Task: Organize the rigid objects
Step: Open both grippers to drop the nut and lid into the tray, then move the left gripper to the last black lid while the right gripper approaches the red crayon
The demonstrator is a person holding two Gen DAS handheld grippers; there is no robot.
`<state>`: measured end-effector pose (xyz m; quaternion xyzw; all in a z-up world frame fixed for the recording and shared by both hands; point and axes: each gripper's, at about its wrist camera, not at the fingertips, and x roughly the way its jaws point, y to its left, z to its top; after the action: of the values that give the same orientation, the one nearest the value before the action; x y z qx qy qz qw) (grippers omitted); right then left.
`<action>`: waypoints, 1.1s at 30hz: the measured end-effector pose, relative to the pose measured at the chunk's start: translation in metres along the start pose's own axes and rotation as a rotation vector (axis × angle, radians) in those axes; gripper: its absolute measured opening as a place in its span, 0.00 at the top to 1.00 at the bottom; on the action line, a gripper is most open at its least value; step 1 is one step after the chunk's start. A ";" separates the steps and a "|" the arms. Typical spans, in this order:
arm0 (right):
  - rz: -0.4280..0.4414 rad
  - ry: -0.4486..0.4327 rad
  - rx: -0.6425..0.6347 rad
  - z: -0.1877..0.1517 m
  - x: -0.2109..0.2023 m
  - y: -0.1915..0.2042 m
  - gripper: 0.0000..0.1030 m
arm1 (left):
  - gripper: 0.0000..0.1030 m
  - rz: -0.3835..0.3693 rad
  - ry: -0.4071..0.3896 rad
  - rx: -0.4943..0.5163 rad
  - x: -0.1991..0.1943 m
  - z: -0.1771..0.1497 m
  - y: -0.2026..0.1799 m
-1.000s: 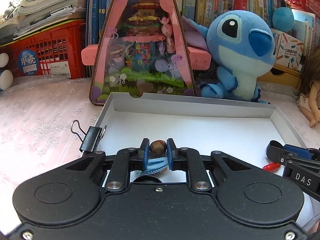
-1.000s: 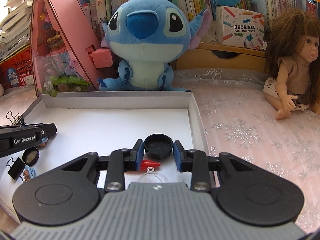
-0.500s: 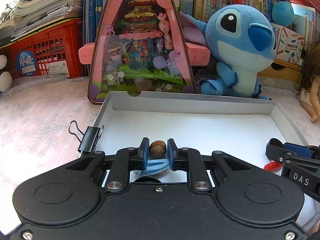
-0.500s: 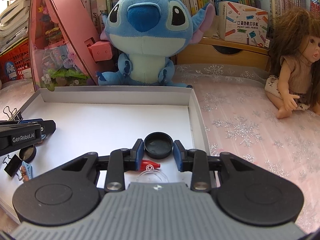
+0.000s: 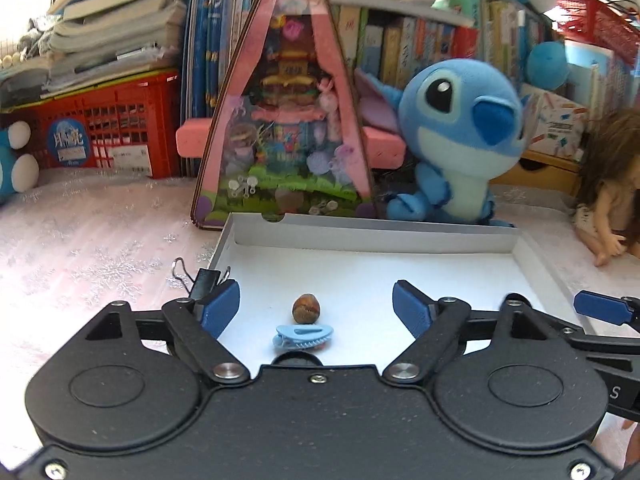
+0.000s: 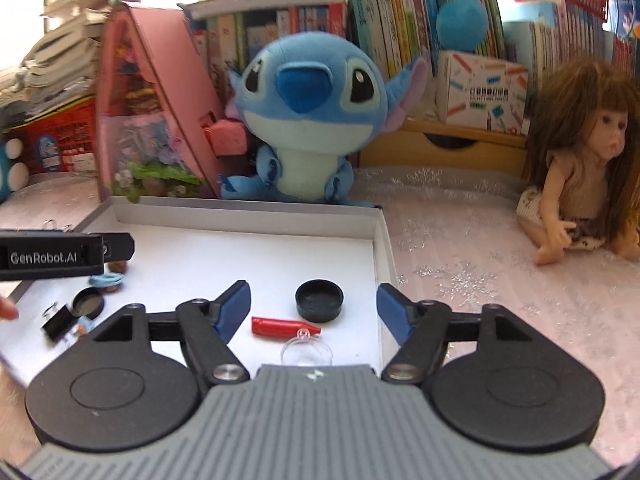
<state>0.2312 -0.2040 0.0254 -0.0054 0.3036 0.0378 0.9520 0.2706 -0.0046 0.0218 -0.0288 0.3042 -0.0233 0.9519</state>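
both sets of tongs are opening, with nothing pressed between their pads, which reads as a release into the white box [image 5: 532,258]: the left tongs [image 5: 316,308] stand apart around a brown nut [image 5: 306,308] lying on the box floor at 12 o'clock from a light blue clip [image 5: 303,335]. the right tongs [image 6: 314,306] are spread around a black cap [image 6: 319,301], open side up, with a red piece [image 6: 280,326] just beside it at 8 o'clock and a clear dome [image 6: 306,350] at 6 o'clock. a binder clip [image 5: 206,280] grips the box's left rim, so the small hard items appear to be gathered in the box, off the table [image 5: 80,248].
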 end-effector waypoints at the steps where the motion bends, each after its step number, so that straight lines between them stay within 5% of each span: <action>1: 0.009 -0.006 -0.004 -0.001 -0.005 0.000 0.20 | 0.19 -0.001 -0.004 0.003 -0.005 -0.001 0.000; 20: 0.137 -0.090 -0.111 -0.044 -0.089 0.008 0.14 | 0.18 -0.050 -0.029 0.036 -0.097 -0.059 0.004; 33: 0.146 -0.107 -0.206 -0.084 -0.127 0.010 0.12 | 0.17 -0.127 -0.026 0.107 -0.146 -0.108 -0.003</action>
<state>0.0784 -0.2055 0.0302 -0.0789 0.2466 0.1383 0.9559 0.0894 -0.0031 0.0186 0.0025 0.2877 -0.0992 0.9526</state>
